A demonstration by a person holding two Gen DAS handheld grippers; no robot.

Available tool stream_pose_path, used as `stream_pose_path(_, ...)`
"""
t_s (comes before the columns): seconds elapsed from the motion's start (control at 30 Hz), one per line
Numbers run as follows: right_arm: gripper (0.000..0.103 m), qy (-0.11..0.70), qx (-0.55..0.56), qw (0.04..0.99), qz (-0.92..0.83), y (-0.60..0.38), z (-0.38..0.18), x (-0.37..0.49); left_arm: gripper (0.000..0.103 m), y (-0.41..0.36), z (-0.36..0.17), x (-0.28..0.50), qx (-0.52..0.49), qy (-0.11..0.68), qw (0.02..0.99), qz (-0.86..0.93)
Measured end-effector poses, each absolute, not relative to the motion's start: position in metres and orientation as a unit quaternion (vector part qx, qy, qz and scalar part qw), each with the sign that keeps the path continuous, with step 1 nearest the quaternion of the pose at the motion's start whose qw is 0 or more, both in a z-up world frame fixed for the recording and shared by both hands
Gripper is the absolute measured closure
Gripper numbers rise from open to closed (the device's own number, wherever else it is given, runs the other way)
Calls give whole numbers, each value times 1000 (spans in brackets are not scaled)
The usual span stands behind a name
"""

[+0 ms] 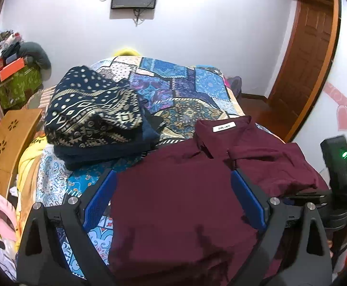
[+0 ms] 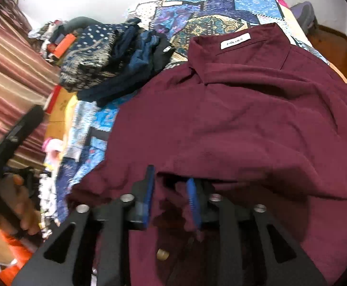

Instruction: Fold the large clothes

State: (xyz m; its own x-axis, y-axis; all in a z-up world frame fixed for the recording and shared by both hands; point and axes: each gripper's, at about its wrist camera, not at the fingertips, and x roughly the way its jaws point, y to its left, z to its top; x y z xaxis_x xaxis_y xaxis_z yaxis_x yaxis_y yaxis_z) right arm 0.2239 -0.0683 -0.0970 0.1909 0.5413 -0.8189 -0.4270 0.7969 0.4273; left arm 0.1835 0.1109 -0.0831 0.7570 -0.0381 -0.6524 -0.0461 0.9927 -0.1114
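Maroon cloth fills the near half of the left wrist view: a collared shirt (image 1: 173, 190) lies on the patchwork bedspread (image 1: 173, 83), its collar and white label at the far end. One sleeve is already folded in across the body, just right of the collar. The left gripper (image 1: 173, 190) hangs over the shirt's middle with its blue pads (image 1: 99, 200) spread wide, one beside each edge of the folded panel, and holds nothing. Beyond the shirt's far-left corner sits a pile of folded clothes (image 1: 92, 119), topped by a navy piece with a gold pattern; those look finished. The other tool's black body shows just off the shirt's right side.

In the right wrist view the shirt (image 2: 245, 109) slopes away toward its label, and the pile (image 2: 106, 64) lies off its far-left shoulder. The right gripper (image 2: 171, 190) sits at the near hem, its pads drawn fairly close with a bunch of maroon fabric between them. The frame is blurred there, so whether the cloth is truly pinched I cannot tell.

As a judgement, this shirt is partway done: the sides seem turned in, and the hem-to-collar fold and the move to the pile remain.
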Motion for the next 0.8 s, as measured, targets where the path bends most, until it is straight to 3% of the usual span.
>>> stream_pose_path(0.07,62,536,56,781,314,-80,-88,217,7,100,-81,185,-49,349,936,-6)
stream_pose_path(0.23,57,481,72,820,301,-121,-64,208,7,59,-75,194,-1,344,939,-30)
stream_pose_path(0.47,56,423,86,881,195,-205,-47,202,7,-15,-74,213,69,340,933,-96)
stream_pose_path(0.8,56,414,131,898,70,-289,-59,194,7,-119,-129,246,136,422,875,-195)
